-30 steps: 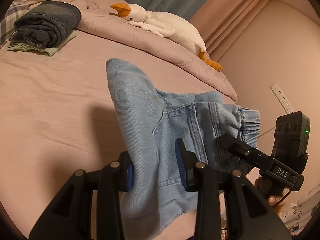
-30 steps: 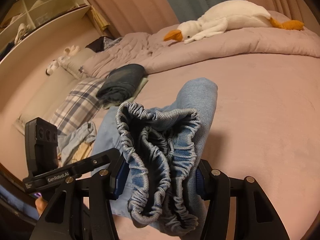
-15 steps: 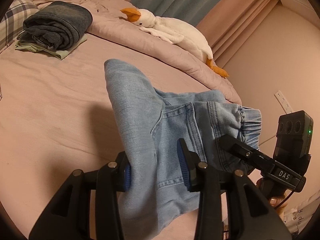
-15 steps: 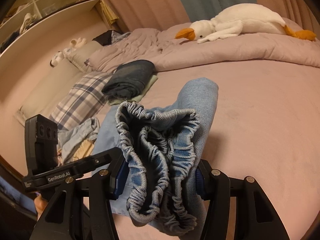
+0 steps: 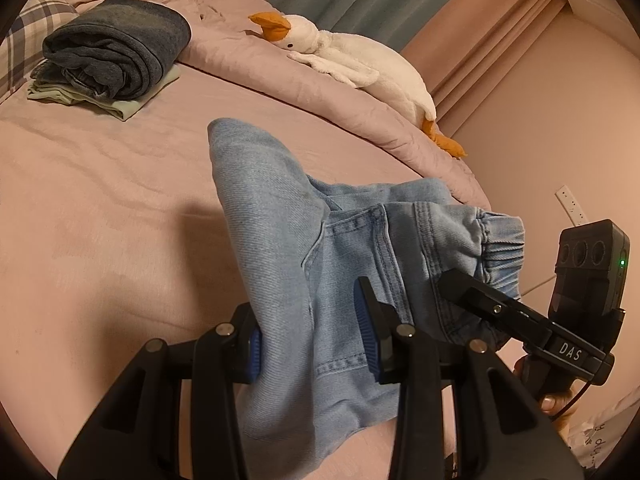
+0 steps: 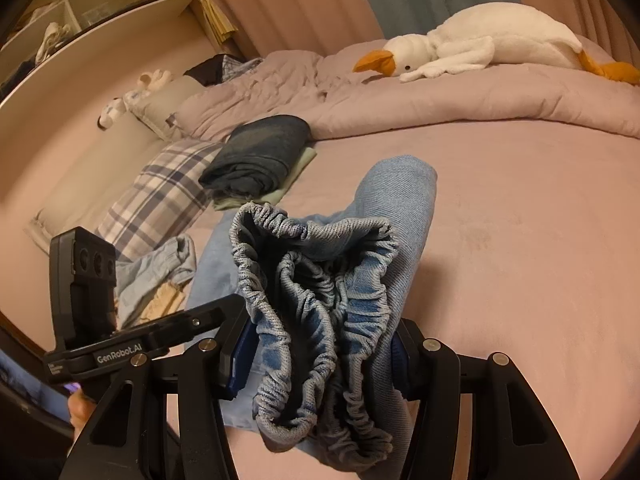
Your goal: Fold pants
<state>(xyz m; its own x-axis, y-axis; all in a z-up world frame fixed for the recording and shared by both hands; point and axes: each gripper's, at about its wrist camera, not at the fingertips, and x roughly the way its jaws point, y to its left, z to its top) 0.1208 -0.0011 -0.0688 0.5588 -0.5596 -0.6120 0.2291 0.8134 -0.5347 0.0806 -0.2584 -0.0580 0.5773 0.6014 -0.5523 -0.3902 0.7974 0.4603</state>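
Pink bed (image 5: 100, 208) fills both views. My light denim pants (image 5: 304, 248), bunched, sit centre frame, lifted over the sheet. My left gripper (image 5: 308, 336) is clamped on the folded leg fabric at bottom centre; my right gripper (image 6: 320, 354) is clenched on the gathered elastic waistband (image 6: 320, 280). Goose plush (image 5: 360, 60) upper right, dark folded jeans (image 5: 116, 48) upper left.

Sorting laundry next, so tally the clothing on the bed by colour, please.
Light blue: 2, the held jeans and a crumpled garment
Dark blue: 1, folded jeans
Pale green: 1, folded garment beneath
Total: 4
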